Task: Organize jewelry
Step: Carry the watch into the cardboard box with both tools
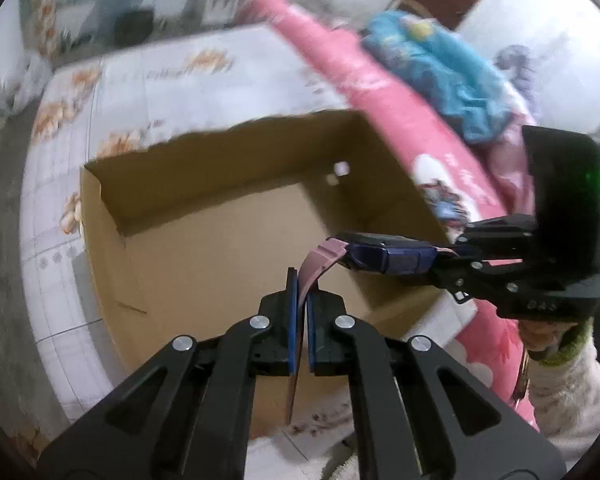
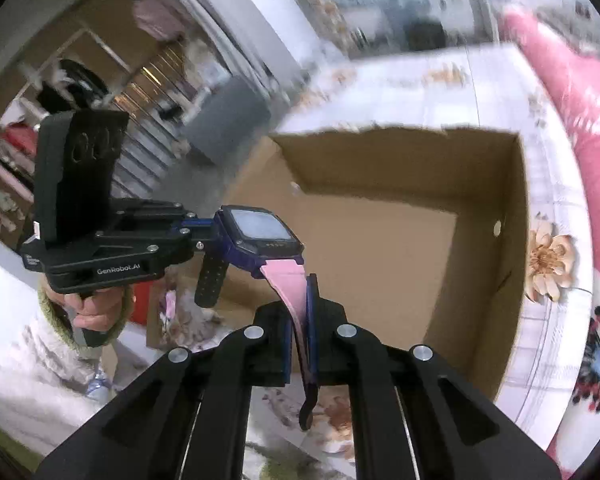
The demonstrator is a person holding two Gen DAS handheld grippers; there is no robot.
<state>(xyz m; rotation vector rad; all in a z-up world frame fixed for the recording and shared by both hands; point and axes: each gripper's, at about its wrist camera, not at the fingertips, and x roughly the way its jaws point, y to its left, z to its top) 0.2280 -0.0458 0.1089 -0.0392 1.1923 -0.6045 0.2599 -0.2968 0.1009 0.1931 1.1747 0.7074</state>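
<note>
A watch (image 1: pixel 384 256) with a dark blue square body and pink straps hangs in the air above an open cardboard box (image 1: pixel 220 184), held from both ends. My left gripper (image 1: pixel 302 284) is shut on one pink strap, whose tail runs down between the fingers. My right gripper (image 1: pixel 446 254) comes in from the right, shut on the other strap beside the watch body. In the right wrist view the watch (image 2: pixel 260 228) faces up with a pale screen. There my right gripper (image 2: pixel 300 292) pinches the pink strap, and my left gripper (image 2: pixel 204 236) holds the far end, its strap tail dangling.
The box (image 2: pixel 380 168) shows a bare brown floor and stands on a white floral cloth (image 2: pixel 548 264). A pink blanket (image 1: pixel 364 84) with a blue cloth (image 1: pixel 432 68) on it lies along the right side. A person's hand (image 2: pixel 92 312) and a pale sleeve hold the left gripper.
</note>
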